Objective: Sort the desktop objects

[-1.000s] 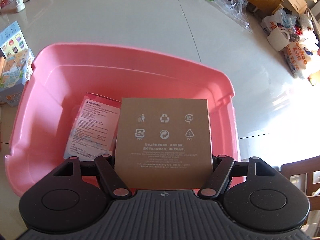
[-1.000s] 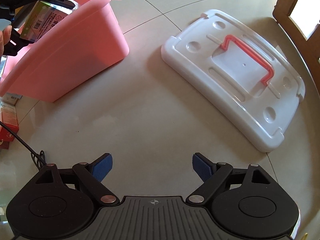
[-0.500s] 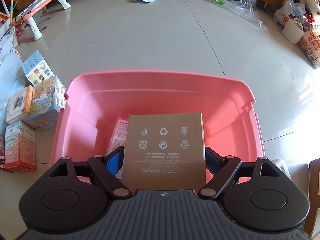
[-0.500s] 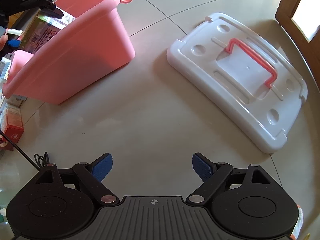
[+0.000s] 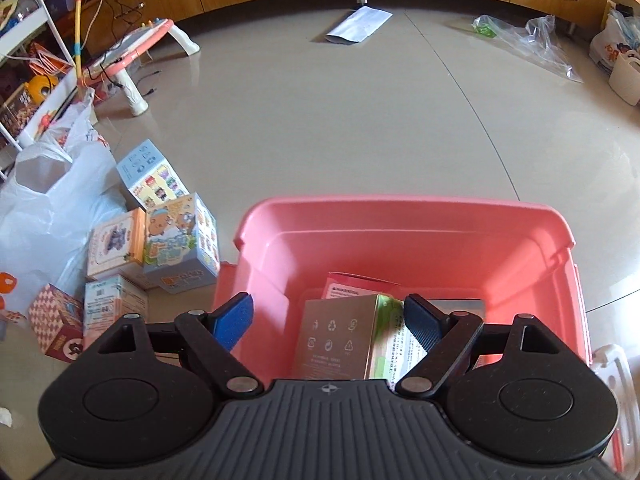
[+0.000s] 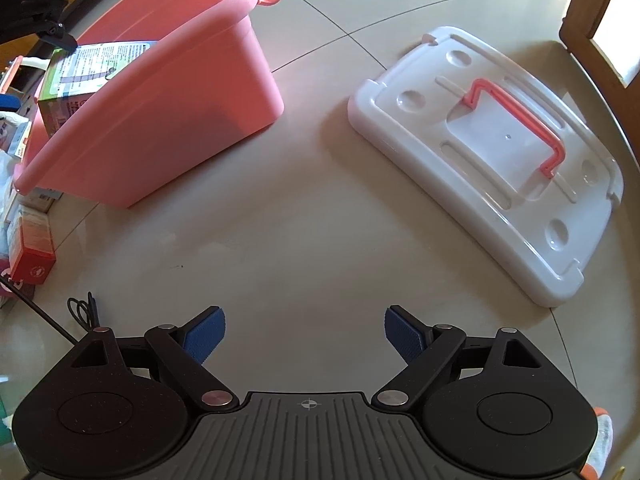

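Note:
My left gripper (image 5: 328, 318) is open and empty, raised over the near rim of the pink bin (image 5: 404, 216). A brown and green box (image 5: 340, 336) lies loose inside the bin, leaning on a pink box (image 5: 352, 282) behind it. The bin (image 6: 160, 112) also shows in the right wrist view at upper left, with the green box (image 6: 88, 64) sticking up inside it. My right gripper (image 6: 304, 330) is open and empty, low over bare floor.
Several small toy boxes (image 5: 176, 240) and a white plastic bag (image 5: 52, 200) lie left of the bin. The bin's white lid with a pink handle (image 6: 496, 152) lies on the floor to the right. A red box (image 6: 32, 246) and a black cable (image 6: 80, 308) lie at the left.
My left gripper has opened and let go of the brown box, which now rests in the bin. The gripper has pulled back and up. My right gripper has barely moved.

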`<state>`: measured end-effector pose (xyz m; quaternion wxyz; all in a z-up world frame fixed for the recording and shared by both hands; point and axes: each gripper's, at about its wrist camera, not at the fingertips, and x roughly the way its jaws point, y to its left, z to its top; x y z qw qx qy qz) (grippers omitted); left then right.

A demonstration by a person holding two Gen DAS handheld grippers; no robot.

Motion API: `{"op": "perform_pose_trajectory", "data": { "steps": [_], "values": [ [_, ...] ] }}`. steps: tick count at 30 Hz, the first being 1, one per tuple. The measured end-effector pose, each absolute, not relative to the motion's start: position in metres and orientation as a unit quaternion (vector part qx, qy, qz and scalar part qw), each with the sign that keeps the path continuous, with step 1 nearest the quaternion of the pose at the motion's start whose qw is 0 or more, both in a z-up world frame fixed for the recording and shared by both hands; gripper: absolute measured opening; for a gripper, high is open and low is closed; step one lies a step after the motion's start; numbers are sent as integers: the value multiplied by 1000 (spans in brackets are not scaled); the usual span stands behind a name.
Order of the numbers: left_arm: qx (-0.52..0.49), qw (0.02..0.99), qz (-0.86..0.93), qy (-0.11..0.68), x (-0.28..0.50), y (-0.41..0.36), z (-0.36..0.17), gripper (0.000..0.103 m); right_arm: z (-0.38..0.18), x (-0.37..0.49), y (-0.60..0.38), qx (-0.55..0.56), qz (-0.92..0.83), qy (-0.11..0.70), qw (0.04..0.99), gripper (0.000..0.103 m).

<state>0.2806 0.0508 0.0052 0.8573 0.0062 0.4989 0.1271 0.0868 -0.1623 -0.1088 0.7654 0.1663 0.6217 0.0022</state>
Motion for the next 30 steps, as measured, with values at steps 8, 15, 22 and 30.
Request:
{"op": "perform_pose_trajectory", "data": {
  "steps": [8, 15, 22, 30],
  "values": [
    [38, 854, 146, 498, 277, 60, 12, 85, -109, 85, -163, 167, 0, 622, 765, 85],
    [32, 856, 159, 491, 271, 72, 20, 85, -106, 82, -165, 167, -3, 622, 765, 85],
    [41, 858, 174, 481, 268, 81, 30, 85, -102, 79, -167, 166, -2, 620, 767, 85],
    [43, 859, 200, 469, 266, 97, 48, 87, -101, 78, -168, 167, -2, 620, 766, 85]
  ]
}}
